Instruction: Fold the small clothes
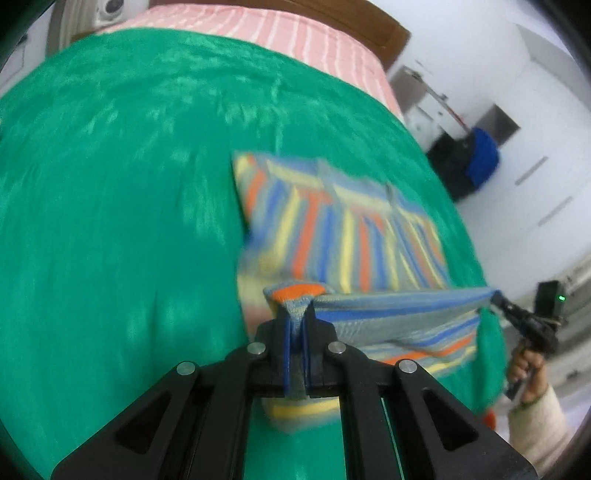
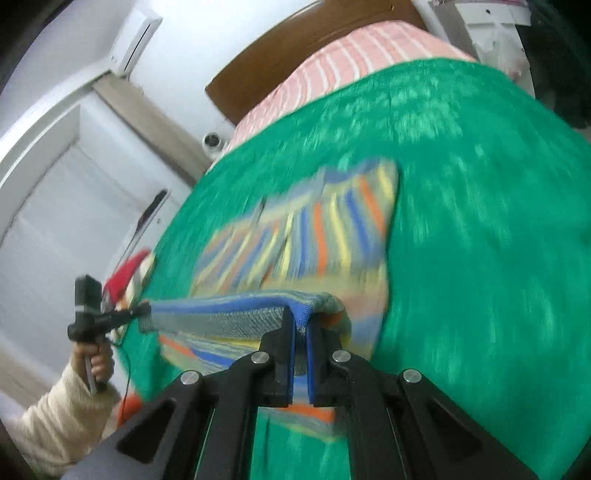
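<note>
A small striped garment (image 1: 343, 236) in blue, orange, yellow and grey lies on the green bedspread (image 1: 110, 206), its near edge lifted off the bed. My left gripper (image 1: 295, 314) is shut on one corner of that raised edge. My right gripper (image 2: 302, 321) is shut on the other corner. The hem stretches taut between the two. In the left wrist view the right gripper (image 1: 496, 297) shows at the far end of the hem. In the right wrist view the garment (image 2: 314, 236) is blurred and the left gripper (image 2: 142, 312) grips its far end.
A pink striped sheet (image 1: 295, 33) and a brown headboard (image 1: 369, 22) lie beyond the green bedspread (image 2: 480, 258). A blue and black object (image 1: 476, 158) stands by white cabinets to the right. A hand and cream sleeve (image 2: 62, 402) hold the left gripper; something red (image 2: 125, 280) lies by the bed's edge.
</note>
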Action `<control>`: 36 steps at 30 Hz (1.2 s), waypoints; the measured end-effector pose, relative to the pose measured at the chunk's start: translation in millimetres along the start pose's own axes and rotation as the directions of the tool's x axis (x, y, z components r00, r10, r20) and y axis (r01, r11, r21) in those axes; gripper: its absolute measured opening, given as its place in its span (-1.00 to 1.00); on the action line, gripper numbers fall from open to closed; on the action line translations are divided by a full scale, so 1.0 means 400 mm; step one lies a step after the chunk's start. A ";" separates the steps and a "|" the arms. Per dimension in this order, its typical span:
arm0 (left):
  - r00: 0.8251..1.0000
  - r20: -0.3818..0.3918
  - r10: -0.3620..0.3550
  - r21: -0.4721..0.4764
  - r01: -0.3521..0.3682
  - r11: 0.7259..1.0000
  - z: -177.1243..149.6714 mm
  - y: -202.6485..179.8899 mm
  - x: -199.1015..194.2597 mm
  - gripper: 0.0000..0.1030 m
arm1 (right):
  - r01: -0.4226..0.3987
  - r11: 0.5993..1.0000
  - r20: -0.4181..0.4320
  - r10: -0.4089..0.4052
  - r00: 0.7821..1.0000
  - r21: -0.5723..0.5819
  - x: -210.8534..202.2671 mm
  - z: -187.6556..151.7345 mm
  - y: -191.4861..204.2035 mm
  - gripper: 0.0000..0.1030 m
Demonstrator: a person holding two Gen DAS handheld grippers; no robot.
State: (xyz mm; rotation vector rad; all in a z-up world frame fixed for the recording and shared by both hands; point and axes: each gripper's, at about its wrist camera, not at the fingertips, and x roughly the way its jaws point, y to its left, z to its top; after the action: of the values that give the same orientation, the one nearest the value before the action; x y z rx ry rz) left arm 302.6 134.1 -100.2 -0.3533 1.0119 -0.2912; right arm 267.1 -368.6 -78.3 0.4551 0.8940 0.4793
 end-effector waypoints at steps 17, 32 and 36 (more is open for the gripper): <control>0.989 0.038 0.141 0.010 -0.142 0.990 -0.024 0.038 0.108 0.32 | 0.133 0.982 0.019 -0.132 0.991 -0.136 0.159 0.142 -0.035 -0.37; 0.923 0.156 0.352 0.052 -0.363 0.930 -0.305 0.001 -0.025 0.66 | 0.333 0.909 0.051 -0.331 0.942 -0.250 -0.024 -0.172 -0.009 0.20; 0.908 0.161 0.387 0.005 -0.393 0.920 -0.343 0.000 0.036 0.72 | 0.383 0.907 0.118 -0.367 0.923 -0.176 -0.008 -0.235 -0.027 0.31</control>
State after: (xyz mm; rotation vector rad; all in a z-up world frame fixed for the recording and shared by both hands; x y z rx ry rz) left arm 191.3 107.8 -177.5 -0.1305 0.8973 0.0802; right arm 190.4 -362.9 -133.7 0.1136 0.8211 0.1885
